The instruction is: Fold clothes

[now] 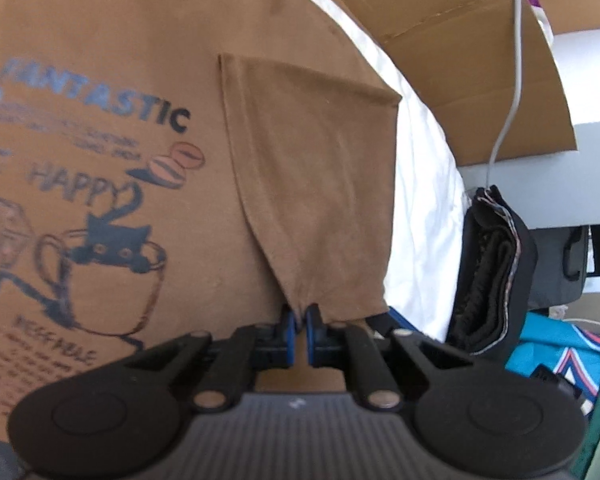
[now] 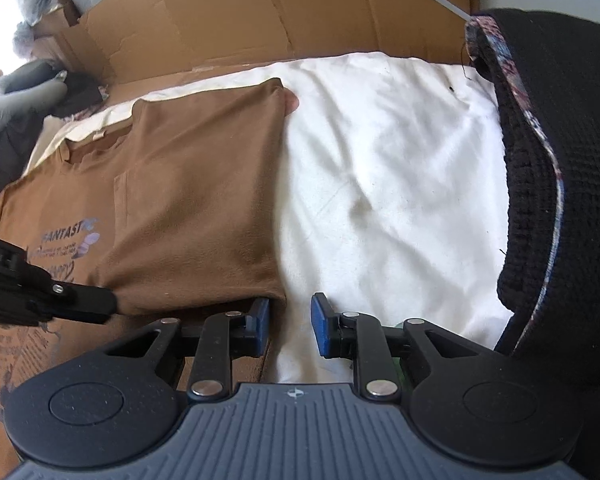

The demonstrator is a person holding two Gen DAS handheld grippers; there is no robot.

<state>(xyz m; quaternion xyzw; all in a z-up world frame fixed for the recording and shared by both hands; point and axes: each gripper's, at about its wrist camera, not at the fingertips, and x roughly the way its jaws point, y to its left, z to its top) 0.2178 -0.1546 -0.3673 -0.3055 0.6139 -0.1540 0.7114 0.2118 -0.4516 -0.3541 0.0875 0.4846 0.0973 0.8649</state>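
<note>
Two grippers work the brown T-shirt (image 2: 188, 208), spread on the white sheet (image 2: 380, 184) — left gripper (image 1: 300, 322), jaws pinching the folded-in flap, should draw it flat and square while the right gripper (image 2: 290, 322), jaws wide, steadies the fold edge.

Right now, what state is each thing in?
Brown printed cotton T-shirt: flat, print up, side panel folded over.
Left tongs: shut on the folded panel's corner.
Right tongs: open, at the fold edge.
Black knitted garment: folded, set aside.
</note>
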